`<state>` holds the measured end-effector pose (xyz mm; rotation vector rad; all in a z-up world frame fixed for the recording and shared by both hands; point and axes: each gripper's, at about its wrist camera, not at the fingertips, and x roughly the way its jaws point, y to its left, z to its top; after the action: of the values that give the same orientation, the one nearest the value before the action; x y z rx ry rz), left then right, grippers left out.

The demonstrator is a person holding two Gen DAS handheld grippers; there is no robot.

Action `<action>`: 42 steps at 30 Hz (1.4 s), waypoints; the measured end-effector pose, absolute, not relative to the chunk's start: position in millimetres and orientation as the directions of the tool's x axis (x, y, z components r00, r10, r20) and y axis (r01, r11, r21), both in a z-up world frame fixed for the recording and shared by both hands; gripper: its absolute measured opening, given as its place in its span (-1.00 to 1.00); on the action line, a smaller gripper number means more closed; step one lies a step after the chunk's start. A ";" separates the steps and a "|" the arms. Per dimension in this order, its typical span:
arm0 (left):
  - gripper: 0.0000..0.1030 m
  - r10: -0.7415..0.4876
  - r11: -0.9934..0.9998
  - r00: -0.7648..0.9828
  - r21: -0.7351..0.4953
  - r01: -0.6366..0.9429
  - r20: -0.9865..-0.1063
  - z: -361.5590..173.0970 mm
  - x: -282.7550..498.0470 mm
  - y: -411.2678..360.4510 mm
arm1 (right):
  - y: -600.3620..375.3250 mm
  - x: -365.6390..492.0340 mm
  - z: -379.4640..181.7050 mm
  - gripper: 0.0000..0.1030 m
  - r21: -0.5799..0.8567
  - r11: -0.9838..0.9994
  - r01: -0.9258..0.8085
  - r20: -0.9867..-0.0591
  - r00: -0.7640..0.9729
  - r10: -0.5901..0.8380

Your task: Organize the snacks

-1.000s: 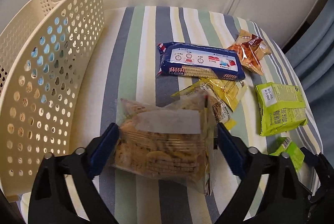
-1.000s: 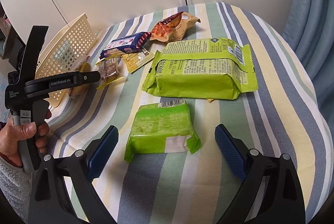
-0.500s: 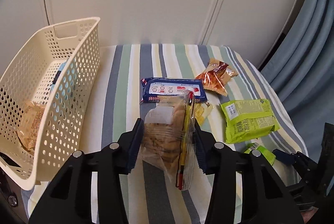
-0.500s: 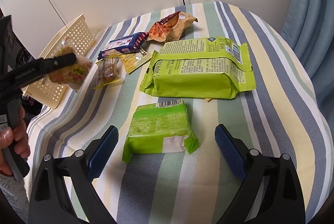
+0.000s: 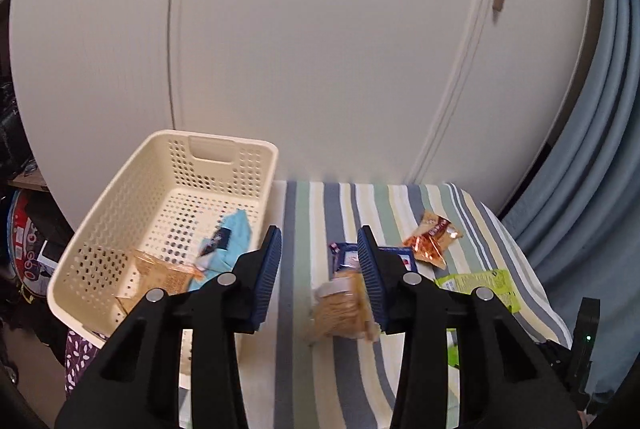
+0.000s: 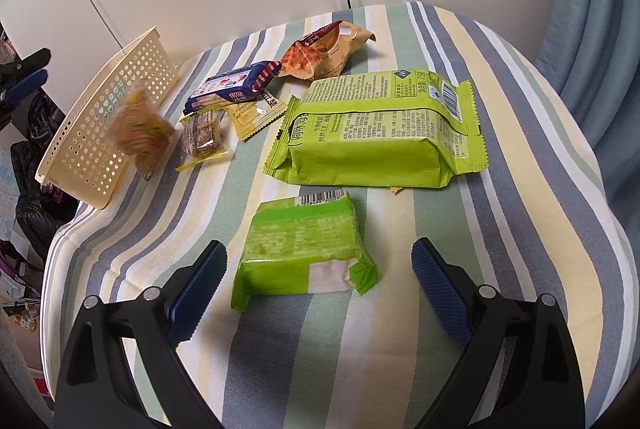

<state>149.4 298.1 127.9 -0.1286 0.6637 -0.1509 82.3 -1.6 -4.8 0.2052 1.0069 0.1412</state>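
My left gripper (image 5: 319,261) now stands apart and high; the clear crinkly biscuit bag (image 5: 343,309) it clamped half a second ago is blurred in the air, outside the perforated cream basket (image 5: 234,147), just right of it. I judge the drop missed, so this bag needs a new pick. My right gripper (image 6: 318,281) is apart around the soft green pack (image 6: 298,249).

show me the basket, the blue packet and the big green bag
basket (image 5: 236,145), left wrist view, far rim.
blue packet (image 6: 230,87), right wrist view, top face.
big green bag (image 6: 376,133), right wrist view, printed back.
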 end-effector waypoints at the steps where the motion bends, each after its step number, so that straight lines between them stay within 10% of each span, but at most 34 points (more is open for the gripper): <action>1: -0.21 -0.175 0.981 0.780 -0.177 0.084 -0.600 129.6 149.6 305.8 | -1.5 82.4 -4.9 0.80 0.235 0.972 -0.021 -0.823 0.527 0.210; 4: -0.18 -0.198 0.973 0.771 -0.214 0.082 -0.606 129.2 147.8 315.2 | -0.8 83.0 -5.4 0.80 0.231 0.973 -0.019 -0.826 0.525 0.206; 7: 0.66 -0.241 0.966 0.740 -0.228 0.121 -0.628 117.7 147.6 300.9 | -1.2 83.7 -5.7 0.80 0.231 0.973 -0.017 -0.827 0.524 0.205; 11: 0.94 -0.295 0.955 0.674 -0.238 0.178 -0.677 87.3 152.6 264.0 | -2.2 83.7 -5.5 0.80 0.236 0.972 -0.015 -0.825 0.526 0.209; 28: 0.94 -0.266 0.961 0.447 -0.269 0.057 -0.854 -25.9 221.5 229.0 | -2.2 83.8 -5.4 0.80 0.250 0.967 -0.047 -0.824 0.514 0.238; 31: 0.57 -0.256 0.965 0.467 -0.256 0.064 -0.846 -25.2 220.2 226.4 | 4.6 91.2 -8.4 0.80 0.234 0.969 -0.074 -0.846 0.476 0.241; 42: 0.14 -0.291 0.956 0.548 -0.265 0.128 -0.784 1.8 195.6 232.5 | 24.1 123.4 -23.9 0.75 0.193 0.969 -0.157 -0.907 0.347 0.237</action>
<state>195.6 232.5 1.8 -0.1842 0.9605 -0.2498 123.4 24.1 -23.9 0.0763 1.1891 0.2559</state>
